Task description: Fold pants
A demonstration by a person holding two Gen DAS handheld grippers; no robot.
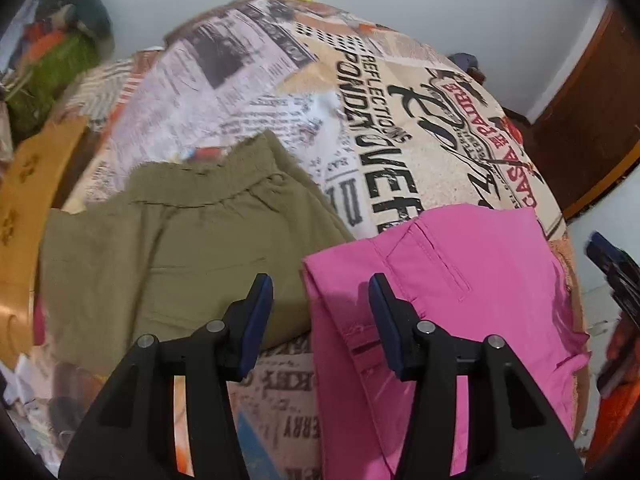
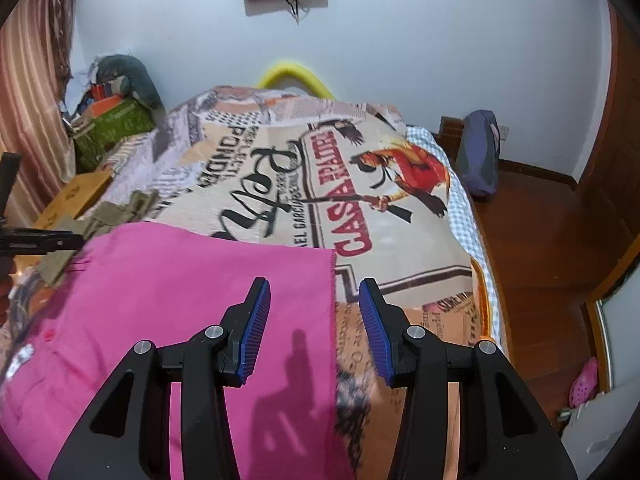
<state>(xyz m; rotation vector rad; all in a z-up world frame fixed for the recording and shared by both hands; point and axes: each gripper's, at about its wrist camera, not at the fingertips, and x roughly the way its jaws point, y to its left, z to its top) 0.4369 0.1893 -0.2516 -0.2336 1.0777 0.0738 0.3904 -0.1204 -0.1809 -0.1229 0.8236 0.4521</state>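
Pink pants (image 1: pixel 460 280) lie spread flat on the bed's printed blanket (image 1: pixel 360 100), just beside olive pants (image 1: pixel 180 240). Left claw (image 1: pixel 320 320) hovers wide open over their near edge, gripping nothing; right claw (image 2: pixel 314 320) hangs equally open and empty over the pink hem.

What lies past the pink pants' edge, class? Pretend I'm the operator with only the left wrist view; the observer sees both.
Observer: In the right wrist view, the pink pants end in a straight edge; printed bedspread lies beyond.
Operator: Where's the right gripper?
Observer: The right gripper is open over that edge, holding nothing.
Operator: Anything on the floor?
Observer: A pink clog lies on the wooden floor beside the bed.
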